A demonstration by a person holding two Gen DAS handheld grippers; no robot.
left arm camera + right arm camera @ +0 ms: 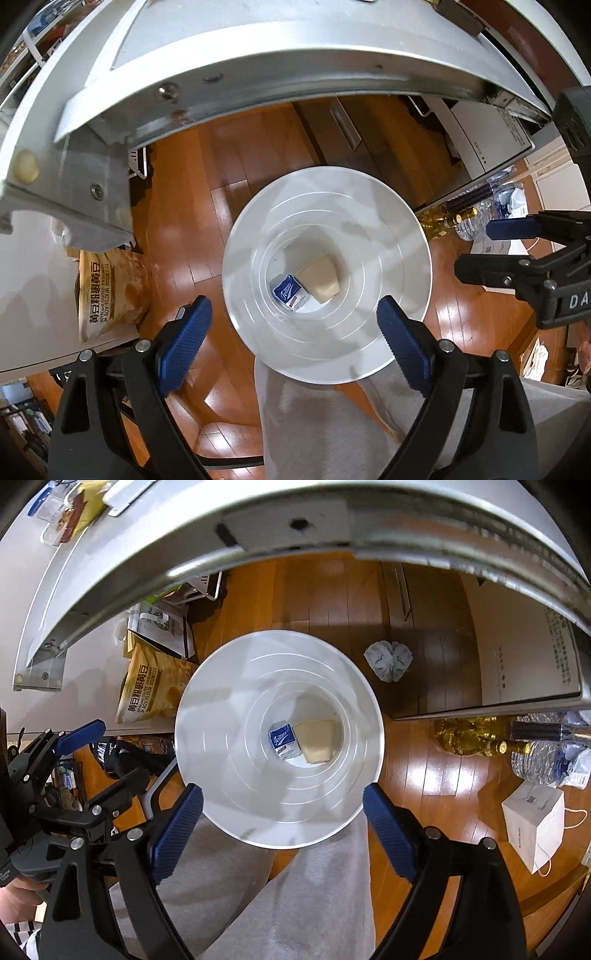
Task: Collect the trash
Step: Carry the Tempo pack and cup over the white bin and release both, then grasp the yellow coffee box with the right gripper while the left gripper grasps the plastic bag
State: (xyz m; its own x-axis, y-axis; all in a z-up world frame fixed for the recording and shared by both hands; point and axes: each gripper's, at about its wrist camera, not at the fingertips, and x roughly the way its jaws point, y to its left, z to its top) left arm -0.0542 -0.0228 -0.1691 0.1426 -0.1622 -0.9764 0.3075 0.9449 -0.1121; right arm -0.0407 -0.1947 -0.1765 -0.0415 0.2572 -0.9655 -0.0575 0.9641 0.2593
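A tissue pack [283, 739] and a paper piece [317, 740] are lying side by side in the bin [221, 701], which is standing on the floor [424, 775]; a snack bag [147, 686] is lying left of it, bottles [480, 738] right.

A white bin [221, 794] is seen from above between open right gripper [282, 821] jaws, holding a blue tissue pack [283, 739] and tan wrapper [317, 744].

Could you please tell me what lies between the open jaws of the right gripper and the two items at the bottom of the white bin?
Nothing: in the right wrist view the right gripper hangs open above the white bin, and only the bin's bare ribbed wall separates it from the blue tissue packet and tan packet.
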